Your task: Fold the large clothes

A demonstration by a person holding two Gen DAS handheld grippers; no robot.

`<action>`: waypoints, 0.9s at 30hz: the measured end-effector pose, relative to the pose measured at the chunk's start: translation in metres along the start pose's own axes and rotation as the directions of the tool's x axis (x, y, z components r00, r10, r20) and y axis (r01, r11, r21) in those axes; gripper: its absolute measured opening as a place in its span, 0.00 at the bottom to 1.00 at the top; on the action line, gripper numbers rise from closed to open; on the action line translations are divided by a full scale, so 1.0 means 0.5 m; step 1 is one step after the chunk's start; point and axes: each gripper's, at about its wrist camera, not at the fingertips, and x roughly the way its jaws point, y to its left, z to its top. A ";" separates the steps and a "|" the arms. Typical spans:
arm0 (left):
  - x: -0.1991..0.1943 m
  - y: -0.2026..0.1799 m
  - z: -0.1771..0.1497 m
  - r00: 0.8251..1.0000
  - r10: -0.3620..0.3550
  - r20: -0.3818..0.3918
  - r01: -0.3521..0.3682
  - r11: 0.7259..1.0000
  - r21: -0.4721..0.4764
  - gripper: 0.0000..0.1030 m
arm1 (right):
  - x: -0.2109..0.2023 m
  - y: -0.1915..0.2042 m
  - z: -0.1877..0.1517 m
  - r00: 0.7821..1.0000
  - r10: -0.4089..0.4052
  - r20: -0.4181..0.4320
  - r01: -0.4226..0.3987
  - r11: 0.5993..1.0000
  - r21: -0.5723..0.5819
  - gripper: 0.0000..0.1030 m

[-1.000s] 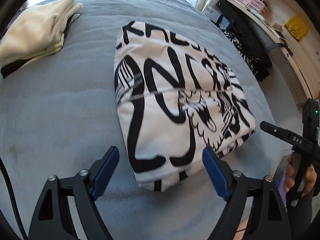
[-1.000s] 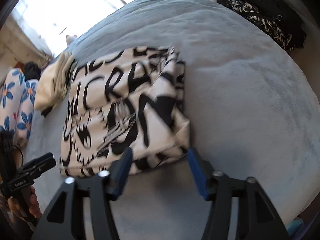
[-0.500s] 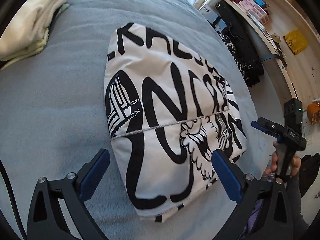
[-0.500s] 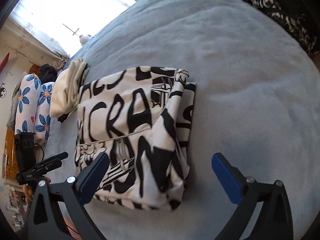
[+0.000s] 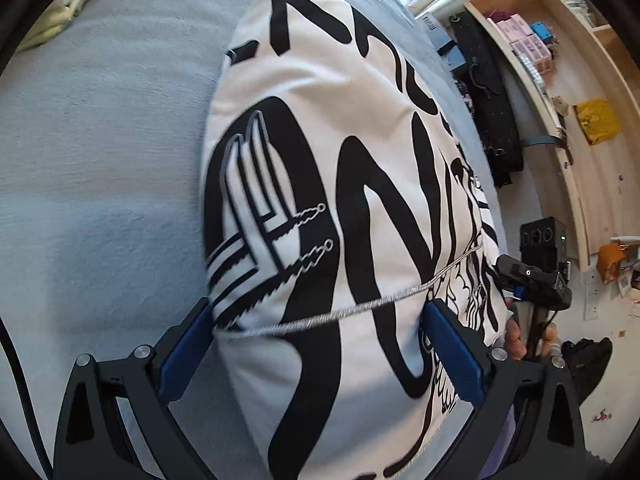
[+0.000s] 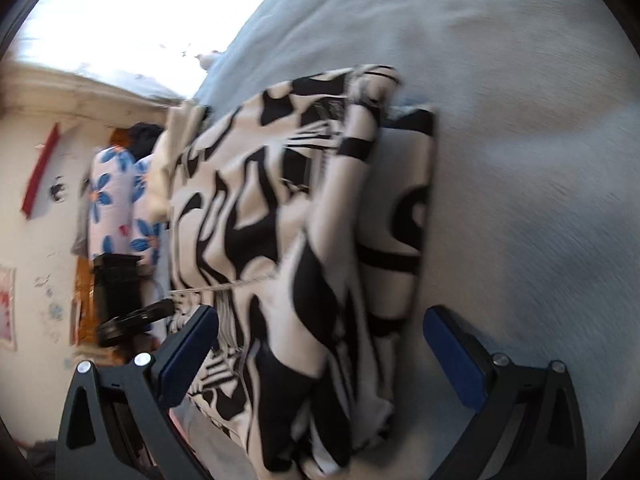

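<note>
Black-and-white printed cotton fills both wrist views: the folded garment [image 5: 340,200] lies flat on the grey-blue bedspread [image 5: 100,140], its stitched hem running across at about 5 o'clock from the left camera's centre. The left gripper [image 5: 316,344] stands spread wide, blue pads straddling the near end of the bundle without pressing on it — released, holding nothing. The right gripper [image 6: 320,348] is likewise splayed to its full width over the garment's near corner [image 6: 320,400], one pad beside the loose layered edge, the other over bare bedspread at 4 o'clock; nothing is pinched there either, though that view is blurred. A cream folded pile [image 5: 60,12] sits far off at 10 o'clock in the left view.

My reading is that the step in hand is taking hold of the near edge for another fold. To do it well, each gripper should probably come low enough that the lower finger slides under every layer — the right side shows several offset plies, and catching only the top one would likely peel the bundle open. Both hands would do best to close at matching points along the same edge, lift together, and carry it over evenly so the far edges meet squarely. The soft bedspread may snag a fingertip, so a shallow, scooping entry seems safer than a straight stab.
</note>
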 end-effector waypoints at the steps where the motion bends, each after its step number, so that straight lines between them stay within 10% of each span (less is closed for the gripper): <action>1: 0.006 0.001 0.001 1.000 -0.013 0.000 0.013 1.000 0.001 0.98 | 0.009 0.001 0.004 1.000 0.012 -0.005 -0.012 1.000 -0.006 1.00; 21: 0.085 -0.092 0.020 0.997 0.070 -0.014 -0.068 0.992 0.109 1.00 | 0.103 0.062 0.020 0.992 -0.096 -0.085 0.081 0.983 -0.164 0.99; 27: 0.078 -0.158 0.013 0.988 0.148 0.036 -0.152 0.974 0.166 0.85 | 0.096 0.103 0.015 0.982 -0.176 -0.074 0.162 0.974 -0.161 0.72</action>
